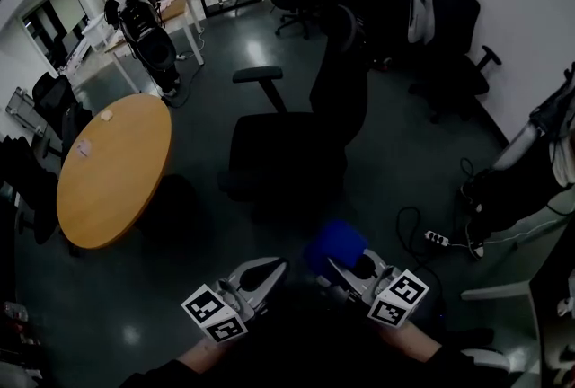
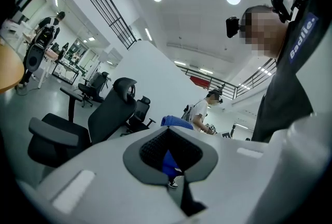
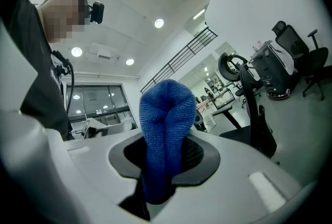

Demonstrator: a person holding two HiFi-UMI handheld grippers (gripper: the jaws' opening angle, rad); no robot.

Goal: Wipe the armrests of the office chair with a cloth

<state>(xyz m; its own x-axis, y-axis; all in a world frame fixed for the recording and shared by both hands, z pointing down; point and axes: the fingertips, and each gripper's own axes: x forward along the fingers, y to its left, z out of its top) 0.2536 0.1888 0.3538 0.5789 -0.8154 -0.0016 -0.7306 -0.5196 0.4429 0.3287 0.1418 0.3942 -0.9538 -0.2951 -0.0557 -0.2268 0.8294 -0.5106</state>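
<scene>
**Head view.** The chair (image 1: 296, 139) stood at frame centre, side-on. One armrest (image 1: 258, 74) showed at its upper left; the other could not be made out. Both tools sat at the bottom edge, well apart from the chair. The right hand-held gripper (image 1: 344, 268) carried the blue cloth (image 1: 334, 244), which bulged up past its tips. The left hand-held gripper (image 1: 269, 268) lay just beside it.

**Left gripper view.** The jaws were pressed together with nothing between them. The blue seen through the gap in the pads was the cloth, which lay beyond them. The chair filled the left of the frame, with an armrest at the lower left.

**Right gripper view.** The jaws pinched the cloth at its lower part. The folded upper end stood free above them at frame centre.

**Task status (judgement).** The cloth was secured, but it touched no armrest. Wiping appeared not to have begun, and both armrests were left to do.
</scene>
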